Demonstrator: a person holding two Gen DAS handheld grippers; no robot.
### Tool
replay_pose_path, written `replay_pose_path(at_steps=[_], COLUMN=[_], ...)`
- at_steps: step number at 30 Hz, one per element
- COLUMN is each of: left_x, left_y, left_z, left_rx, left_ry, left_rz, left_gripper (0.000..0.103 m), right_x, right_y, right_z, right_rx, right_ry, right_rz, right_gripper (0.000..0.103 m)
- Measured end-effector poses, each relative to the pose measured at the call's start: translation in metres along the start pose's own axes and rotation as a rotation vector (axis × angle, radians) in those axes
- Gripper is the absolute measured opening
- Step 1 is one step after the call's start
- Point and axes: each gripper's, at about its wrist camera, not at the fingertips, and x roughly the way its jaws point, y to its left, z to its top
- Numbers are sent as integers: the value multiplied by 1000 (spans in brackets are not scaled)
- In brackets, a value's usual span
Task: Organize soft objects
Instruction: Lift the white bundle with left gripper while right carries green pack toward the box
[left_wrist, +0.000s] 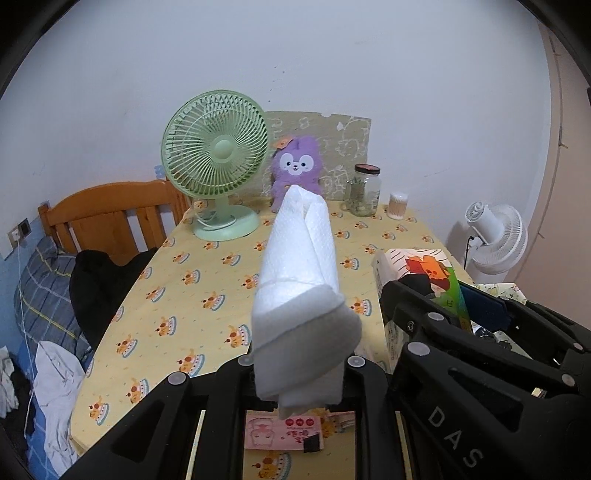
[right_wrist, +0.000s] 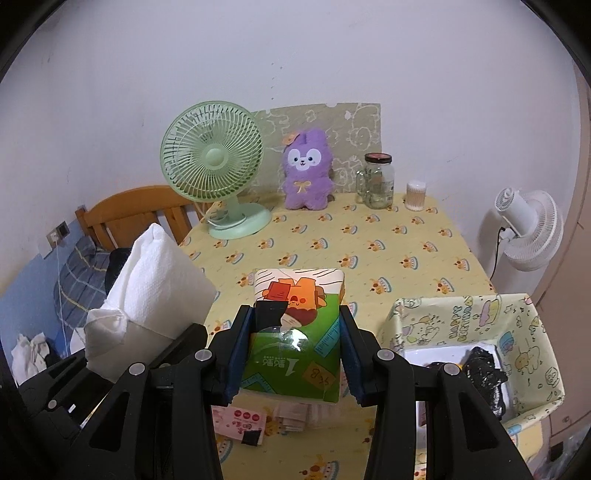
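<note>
My left gripper (left_wrist: 299, 363) is shut on a folded white paper towel (left_wrist: 299, 280), held above the table; the towel also shows at the left of the right wrist view (right_wrist: 155, 280). My right gripper (right_wrist: 295, 350) is shut on a green and orange tissue pack (right_wrist: 295, 332), lifted above the table; the pack shows at the right of the left wrist view (left_wrist: 424, 273). A purple plush bunny (right_wrist: 306, 173) sits upright at the back of the table. A patterned open box (right_wrist: 517, 321) with a black soft item (right_wrist: 484, 369) inside stands at the right.
A green desk fan (right_wrist: 214, 166), a glass jar (right_wrist: 376, 181) and a cotton swab tub (right_wrist: 415, 195) stand along the back of the yellow table (right_wrist: 406, 251). A pink packet (right_wrist: 240, 421) lies near the front edge. A bed (left_wrist: 55, 295) is left, a white fan (right_wrist: 528, 229) right.
</note>
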Motion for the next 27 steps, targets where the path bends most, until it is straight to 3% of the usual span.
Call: replay_pose_path(at_steps=[27], left_x=[9], left_y=[-74], left_z=[13], left_rx=[79], left_ry=[-14], left_rz=[-93], left_gripper=[14], right_x=[-21], right_y=[-74], right_z=[2], right_rx=[60], right_ry=[-51], right_rz=[-86], right_gripper=[48])
